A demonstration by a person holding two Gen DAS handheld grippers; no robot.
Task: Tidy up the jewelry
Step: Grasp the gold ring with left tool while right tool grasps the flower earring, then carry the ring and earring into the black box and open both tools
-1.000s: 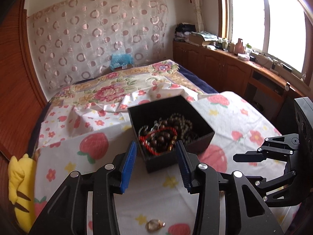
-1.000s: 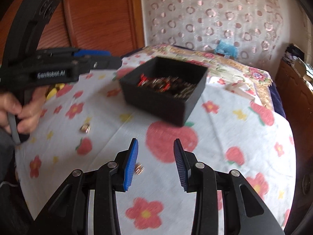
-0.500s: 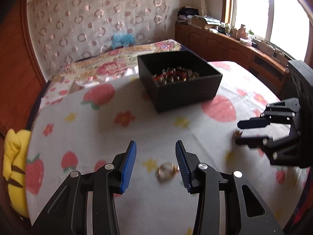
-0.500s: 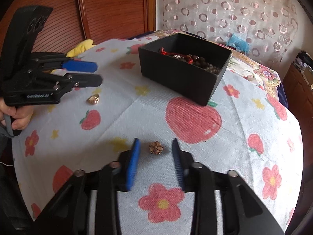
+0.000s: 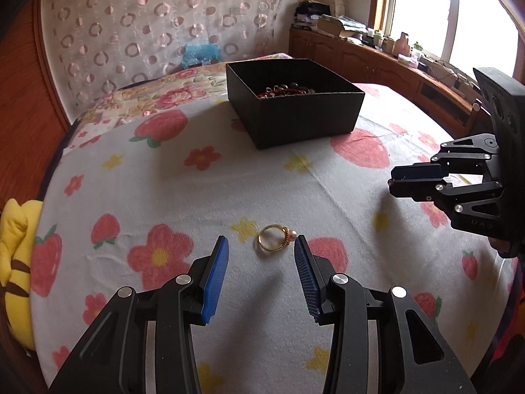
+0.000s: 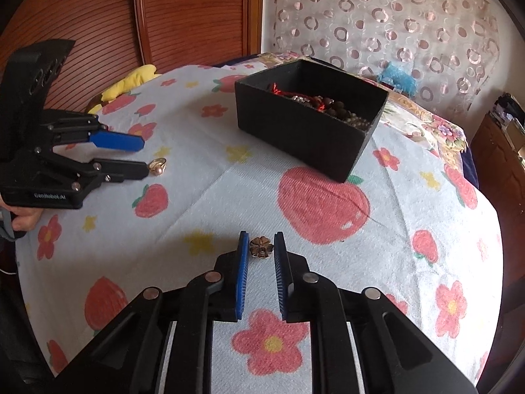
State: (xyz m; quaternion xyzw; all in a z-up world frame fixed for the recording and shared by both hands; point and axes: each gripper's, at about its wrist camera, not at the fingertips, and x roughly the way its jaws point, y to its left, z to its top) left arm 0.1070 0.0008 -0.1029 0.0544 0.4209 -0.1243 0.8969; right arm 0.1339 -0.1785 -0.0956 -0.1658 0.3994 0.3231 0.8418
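Yellow plush (image 5: 14, 262) at far left edge of bed, half off the fruit-and-flower cloth (image 5: 197, 197). L gripper (image 5: 259, 249) next, low over cloth, jaws wide apart w/ blue pads (image 5: 215, 275), holding nothing; gold ring (image 5: 274, 237) w/ pale pearl bead lies flat on cloth just ahead of tips, betw the two fingers' lines, closer to the R-side pad, bead nearly touching that tip but can't tell if contact. Right-wrist view shows same ring (image 6: 158, 165) sitting at the tip of the lower finger of L gripper (image 6: 142, 156). Mid-frame, further back: black box (image 5: 295, 111), open top, upright on cloth, well apart from both grippers; inside a heap of dark beads + red cord (image 5: 282, 91), other pieces too small to tell. Same box (image 6: 311, 128) in right-wrist view, beads piled toward its far side. R gripper (image 6: 261, 244) to the right, tips down at cloth, jaws narrowed to a small gap, dark bronze flower-shaped piece (image 6: 261, 247) sits betw the pads; slim gaps show each side so not clamped yet. From left-wrist view R gripper (image 5: 398, 180) looks nearly closed, side-on. Far right: wood cabinets (image 5: 377, 62) under window (image 5: 443, 10), clutter on top. Circle-pattern curtain (image 5: 147, 26) behind bed.
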